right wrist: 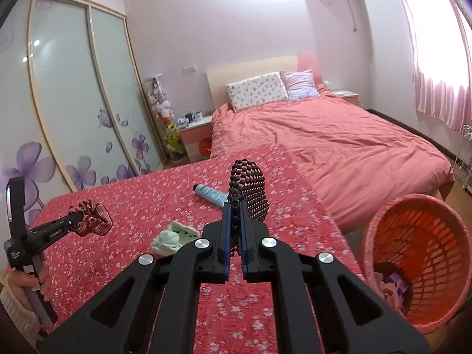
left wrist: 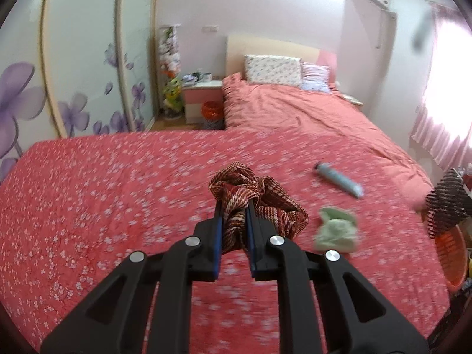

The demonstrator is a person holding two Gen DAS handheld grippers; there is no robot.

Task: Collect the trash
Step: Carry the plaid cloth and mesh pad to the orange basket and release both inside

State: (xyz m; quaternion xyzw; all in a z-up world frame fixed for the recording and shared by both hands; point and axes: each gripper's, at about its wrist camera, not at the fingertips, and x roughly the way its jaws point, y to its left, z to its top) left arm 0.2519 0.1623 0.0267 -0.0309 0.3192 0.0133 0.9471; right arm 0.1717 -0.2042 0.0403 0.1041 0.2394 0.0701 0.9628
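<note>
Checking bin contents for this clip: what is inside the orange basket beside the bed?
In the orange basket, something pale with purple print lies at the bottom. The near rim covers the rest of the floor, so anything else there is hidden.

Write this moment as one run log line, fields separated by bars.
left gripper: shut on striped cloth | right gripper: shut on dark mesh piece | orange basket: beside bed
</note>
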